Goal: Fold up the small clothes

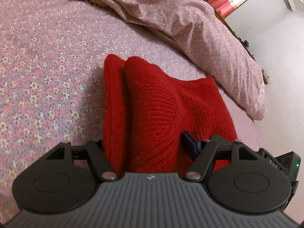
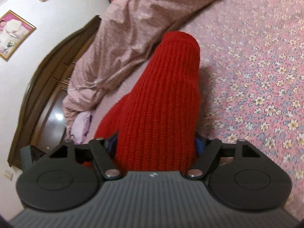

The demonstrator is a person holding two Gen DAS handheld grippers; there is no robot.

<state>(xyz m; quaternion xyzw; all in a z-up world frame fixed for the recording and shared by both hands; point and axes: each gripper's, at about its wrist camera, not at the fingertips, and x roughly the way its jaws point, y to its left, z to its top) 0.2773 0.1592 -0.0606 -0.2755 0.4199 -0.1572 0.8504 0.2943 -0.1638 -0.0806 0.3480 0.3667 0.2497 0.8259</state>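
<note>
On the flowered bedsheet (image 1: 43, 72) lies a red knit garment (image 1: 152, 104), folded into thick layers beside a rumpled pink quilt (image 1: 190, 24). My left gripper (image 1: 150, 148) is clamped on a bundle of it. My right gripper (image 2: 155, 148) is clamped on a ribbed fold too.

**Flowered bed carries red knit and rumpled quilt**

A bed (image 1: 47, 60) spread with a pink sheet of small white and blue flowers bears a folded red knitted garment (image 1: 152, 102). Just beside it lies a bunched dusty-pink quilt (image 1: 190, 28), reaching the bed's edge. A pale lilac cloth (image 2: 81, 127) sits under the quilt's end.
</note>
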